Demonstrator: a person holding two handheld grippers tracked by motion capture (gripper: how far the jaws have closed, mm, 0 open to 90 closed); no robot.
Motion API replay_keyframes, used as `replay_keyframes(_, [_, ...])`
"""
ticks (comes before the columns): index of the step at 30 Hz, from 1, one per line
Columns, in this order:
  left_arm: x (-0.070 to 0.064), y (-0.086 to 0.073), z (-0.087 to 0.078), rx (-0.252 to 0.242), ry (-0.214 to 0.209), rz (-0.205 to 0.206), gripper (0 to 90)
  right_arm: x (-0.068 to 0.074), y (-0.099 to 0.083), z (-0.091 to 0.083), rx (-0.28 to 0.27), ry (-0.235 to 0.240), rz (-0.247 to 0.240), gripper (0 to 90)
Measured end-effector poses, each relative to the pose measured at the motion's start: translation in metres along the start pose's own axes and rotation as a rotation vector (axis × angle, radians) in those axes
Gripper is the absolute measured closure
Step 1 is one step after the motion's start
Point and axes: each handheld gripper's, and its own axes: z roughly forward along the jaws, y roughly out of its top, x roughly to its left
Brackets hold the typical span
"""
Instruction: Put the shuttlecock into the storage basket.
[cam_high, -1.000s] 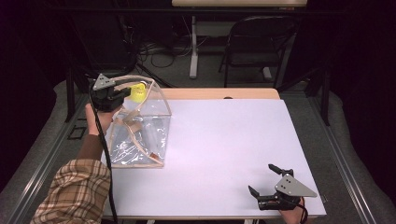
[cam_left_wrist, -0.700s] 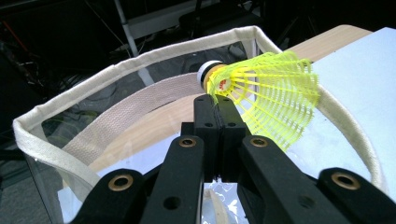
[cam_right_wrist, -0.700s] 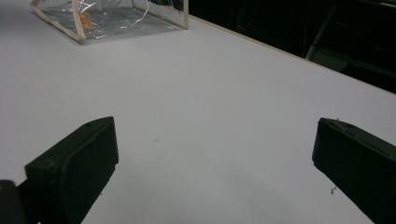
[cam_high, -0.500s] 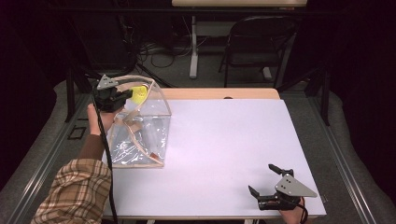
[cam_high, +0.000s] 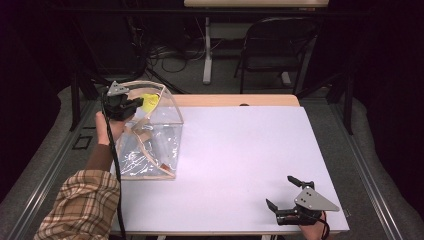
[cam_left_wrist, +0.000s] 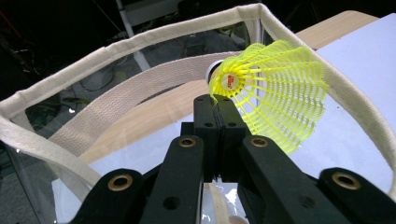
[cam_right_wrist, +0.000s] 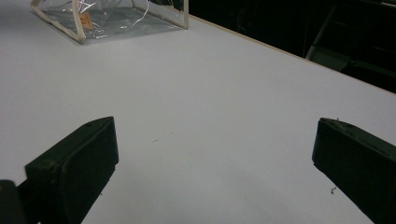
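A yellow plastic shuttlecock (cam_left_wrist: 275, 100) with a white cork hangs over the open mouth of a clear plastic bag (cam_high: 152, 142) trimmed in beige webbing. My left gripper (cam_left_wrist: 217, 106) is shut on the edge of the shuttlecock's skirt. In the high view the left gripper (cam_high: 131, 106) holds the shuttlecock (cam_high: 149, 102) at the bag's top rim, at the table's far left. My right gripper (cam_high: 281, 192) rests open near the front right edge of the table. Its jaws (cam_right_wrist: 215, 158) stand wide apart with nothing between them.
The white table top (cam_high: 240, 155) stretches between the bag and the right gripper. The bag (cam_right_wrist: 112, 16) holds a beige strap and a small orange tag. A dark folding chair (cam_high: 280, 50) and cables lie beyond the far edge.
My left gripper has sunk slightly with the shuttlecock toward the bag's mouth. The right gripper has not moved.
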Motion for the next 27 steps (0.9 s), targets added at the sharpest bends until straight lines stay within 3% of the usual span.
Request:
replay_keyframes(15, [-0.001, -0.001, 0.005, 0.026, 0.005, -0.002, 87.8, 0.0, 0.0, 0.0, -0.003, 0.0, 0.002, 0.0])
replay_keyframes(23, [0.0, 0.001, 0.0, -0.012, 0.009, -0.017, 56.7, 0.0, 0.0, 0.0, 0.0, 0.003, 0.002, 0.0])
replay_keyframes(27, [0.0, 0.002, -0.005, -0.039, 0.018, -0.028, 46.7, 0.0, 0.0, 0.001, 0.001, 0.003, 0.003, 0.0])
